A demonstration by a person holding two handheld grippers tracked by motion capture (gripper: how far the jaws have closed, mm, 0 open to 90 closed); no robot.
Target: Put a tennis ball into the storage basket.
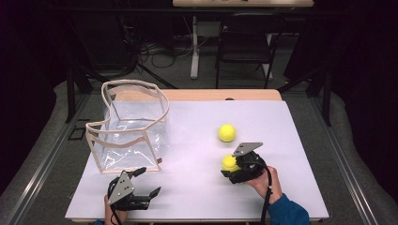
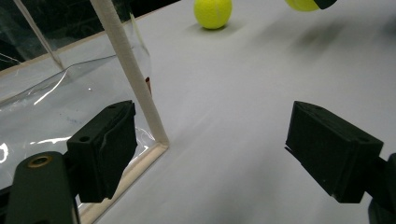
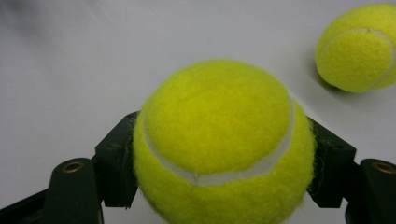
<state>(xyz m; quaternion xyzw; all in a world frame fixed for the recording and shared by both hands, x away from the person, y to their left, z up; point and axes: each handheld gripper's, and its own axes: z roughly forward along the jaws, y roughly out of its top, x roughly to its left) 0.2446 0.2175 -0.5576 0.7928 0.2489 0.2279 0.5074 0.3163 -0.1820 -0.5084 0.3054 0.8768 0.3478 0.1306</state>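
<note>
Firmly gripped: fuzzy ball in the right tool

Clenched in the right tool point(image 1: 231, 168), the fuzzy yellow-green tennis ball point(image 3: 223, 144) sits lifted off the smooth white tabletop point(image 1: 197, 187). A second fuzzy yellow tennis ball point(image 1: 226, 132) lies just beyond it. The left tool point(image 1: 146, 182), jaws spread wide and empty, rests beside the clear plastic tote with cream trim point(image 1: 129, 126). Dark room behind.

A yellow tennis ball point(image 1: 229, 162) with a pale curved seam is clamped between the two jaws of the right gripper point(image 1: 233, 168), lifted a little above the white table point(image 1: 291, 187), near its front right part
</note>
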